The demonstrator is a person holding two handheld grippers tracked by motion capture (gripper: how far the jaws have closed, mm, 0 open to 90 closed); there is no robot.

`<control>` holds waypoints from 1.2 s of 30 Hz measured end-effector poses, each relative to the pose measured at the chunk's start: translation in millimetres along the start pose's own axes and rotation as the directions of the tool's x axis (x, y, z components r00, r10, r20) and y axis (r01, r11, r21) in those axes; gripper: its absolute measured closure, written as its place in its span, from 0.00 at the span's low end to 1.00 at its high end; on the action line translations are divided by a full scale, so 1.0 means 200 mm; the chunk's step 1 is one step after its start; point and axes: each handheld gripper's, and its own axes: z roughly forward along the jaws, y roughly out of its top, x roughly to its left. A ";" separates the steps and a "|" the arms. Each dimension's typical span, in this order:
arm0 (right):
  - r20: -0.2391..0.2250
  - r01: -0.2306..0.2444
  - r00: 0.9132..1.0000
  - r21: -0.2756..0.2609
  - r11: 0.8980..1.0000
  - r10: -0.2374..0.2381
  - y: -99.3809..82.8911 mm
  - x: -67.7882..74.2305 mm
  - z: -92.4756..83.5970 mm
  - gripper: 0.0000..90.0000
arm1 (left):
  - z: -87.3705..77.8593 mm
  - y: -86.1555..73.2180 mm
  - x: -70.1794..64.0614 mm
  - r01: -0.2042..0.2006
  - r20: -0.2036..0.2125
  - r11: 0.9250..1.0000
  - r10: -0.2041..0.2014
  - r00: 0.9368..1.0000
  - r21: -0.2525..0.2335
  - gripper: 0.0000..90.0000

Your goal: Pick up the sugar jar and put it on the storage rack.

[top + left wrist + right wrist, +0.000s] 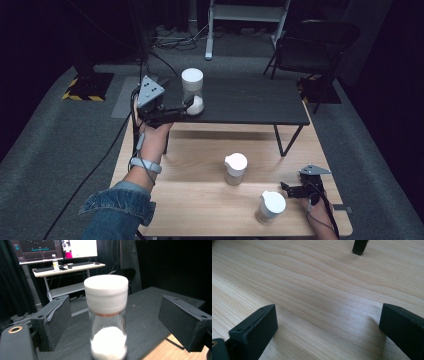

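Denim-sleeved forearm rises from lower left; left gripper jaws wide, flanking a capped jar of white powder, upper centre. Right gripper gapes, lower right.

Light wooden table: two white-lidded jars. Black raised shelf: one powder jar.

High view overhead, facing forward — gripper views close, low over tabletops.
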 end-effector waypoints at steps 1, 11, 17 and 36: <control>0.000 0.000 1.000 0.000 1.000 0.000 0.00 0.00 0.00 0.02 | -0.01 -0.01 -0.01 -0.003 -0.004 1.000 0.003 1.000 0.001 0.12; 0.000 0.001 1.000 0.000 1.000 -0.001 0.00 0.00 0.00 0.02 | -0.08 -0.11 -0.02 0.010 0.014 1.000 -0.011 1.000 0.028 0.09; 0.000 0.000 1.000 0.000 1.000 0.000 0.00 0.00 0.00 0.02 | -0.12 -0.17 -0.04 0.009 0.013 0.999 -0.009 1.000 0.052 0.09; 0.001 0.001 1.000 0.000 1.000 -0.001 0.00 0.00 0.00 0.02 | -0.20 -0.42 -0.08 0.073 0.030 0.989 -0.078 0.996 0.131 0.08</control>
